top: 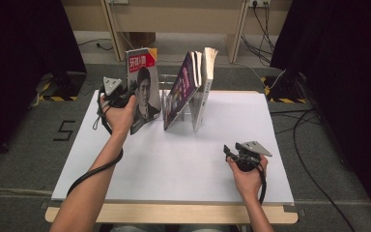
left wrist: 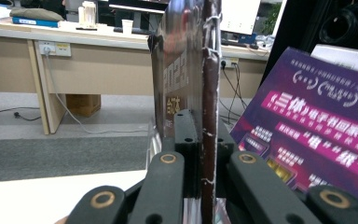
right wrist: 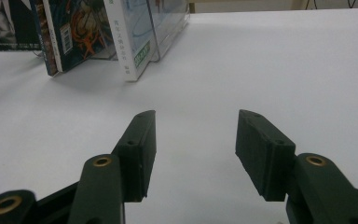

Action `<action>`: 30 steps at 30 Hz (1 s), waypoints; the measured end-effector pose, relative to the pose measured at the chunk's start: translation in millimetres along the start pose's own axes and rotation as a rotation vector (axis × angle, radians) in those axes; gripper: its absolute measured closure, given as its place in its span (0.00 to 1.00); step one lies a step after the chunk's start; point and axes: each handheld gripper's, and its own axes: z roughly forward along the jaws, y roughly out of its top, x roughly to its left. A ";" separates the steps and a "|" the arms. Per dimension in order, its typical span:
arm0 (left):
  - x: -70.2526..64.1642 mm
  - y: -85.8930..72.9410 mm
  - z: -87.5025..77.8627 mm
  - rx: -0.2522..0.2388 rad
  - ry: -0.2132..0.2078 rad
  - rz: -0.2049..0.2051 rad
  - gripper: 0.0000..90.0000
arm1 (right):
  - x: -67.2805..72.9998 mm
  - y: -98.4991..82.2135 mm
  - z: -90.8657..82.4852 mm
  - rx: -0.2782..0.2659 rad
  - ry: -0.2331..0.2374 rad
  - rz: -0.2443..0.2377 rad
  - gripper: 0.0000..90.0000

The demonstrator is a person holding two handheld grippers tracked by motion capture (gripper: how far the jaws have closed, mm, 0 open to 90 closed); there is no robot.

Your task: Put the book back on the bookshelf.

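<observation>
Two handheld grippers work over a white table (top: 183,159) seen from above, with a person's forearms reaching in from the near edge. At the left, the left gripper (top: 125,94) has its black jaws clamped on the edge of a magazine (top: 144,89), holding it upright at the far side of the table, just left of a clear plastic book stand (top: 189,112); judging by that position, the magazine is being stood up to go into the stand. Its cover shows a black-and-white portrait under a red and yellow masthead with large white Chinese characters, too small to read. In the left gripper view the magazine's spine (left wrist: 209,107) runs straight up between the closed jaws, and the glossy back cover carries the pale figures "2023". Leaning in the stand is a purple book (top: 182,89), tilted left because nothing props it; its cover bears white Chinese lettering in which "三体" can be made out. Beside it stands a thick white-edged book (top: 207,65), nearly upright. At the right, the right gripper (top: 232,153) rests low over bare table, well apart from the books, its jaws spread and empty, seemingly waiting in reserve.
</observation>
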 end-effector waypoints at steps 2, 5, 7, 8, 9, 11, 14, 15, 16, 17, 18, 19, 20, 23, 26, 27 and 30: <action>3.3 -8.9 -3.6 0.009 -0.002 -0.006 0.95 | 0.0 0.0 0.1 -0.001 0.000 -0.003 0.54; 4.4 -12.8 -6.5 0.009 -0.009 -0.008 0.95 | 0.4 0.0 0.2 -0.001 0.000 -0.002 0.54; 4.5 -14.7 -9.1 0.011 -0.017 -0.003 0.95 | 0.6 -0.2 0.4 -0.001 0.000 -0.004 0.54; 4.8 -15.2 -10.1 0.013 -0.021 -0.001 0.95 | 0.8 -0.3 0.6 0.000 0.000 -0.006 0.54; 5.3 -15.5 -11.1 0.016 -0.023 -0.003 0.95 | 1.0 -0.3 0.6 0.001 0.002 -0.005 0.54; 6.8 -16.0 -12.7 0.019 -0.022 -0.007 0.94 | 1.2 -0.3 0.5 0.000 0.001 -0.005 0.54; 8.7 -15.3 -15.0 0.022 -0.030 -0.018 0.91 | 1.1 -0.2 0.2 -0.002 0.000 -0.006 0.54; 9.1 -14.7 -15.8 0.027 -0.033 -0.022 0.90 | 1.2 -0.1 0.1 -0.002 0.001 -0.004 0.54; 9.4 -14.1 -16.3 0.026 -0.036 -0.029 0.89 | 1.2 -0.2 0.2 -0.001 0.000 -0.003 0.54; 10.0 -13.1 -16.8 0.028 -0.037 -0.031 0.87 | 1.2 -0.2 0.2 -0.001 0.000 -0.005 0.54; 11.2 -10.8 -16.1 0.040 -0.037 -0.040 0.82 | 1.7 -0.3 0.3 0.001 0.001 -0.004 0.54; 11.2 -10.8 -16.1 0.040 -0.037 -0.040 0.80 | 1.7 -0.3 0.3 0.001 0.001 -0.004 0.54; 11.8 -9.8 -15.9 0.041 -0.035 -0.049 0.77 | 1.8 -0.2 0.4 0.002 0.001 -0.006 0.54; 13.0 -6.9 -13.8 0.068 -0.036 -0.071 0.74 | 1.9 -0.3 0.5 0.002 0.001 -0.005 0.54; 13.8 -4.8 -11.3 0.097 -0.045 -0.087 0.71 | 1.6 -0.6 0.7 0.006 0.001 -0.004 0.54; 14.1 -4.3 -10.6 0.106 -0.042 -0.089 0.69 | 1.3 -0.7 0.8 0.005 0.002 -0.004 0.54; 15.0 -3.4 -9.7 0.115 -0.037 -0.092 0.66 | 0.6 -1.0 0.8 0.007 0.000 0.000 0.54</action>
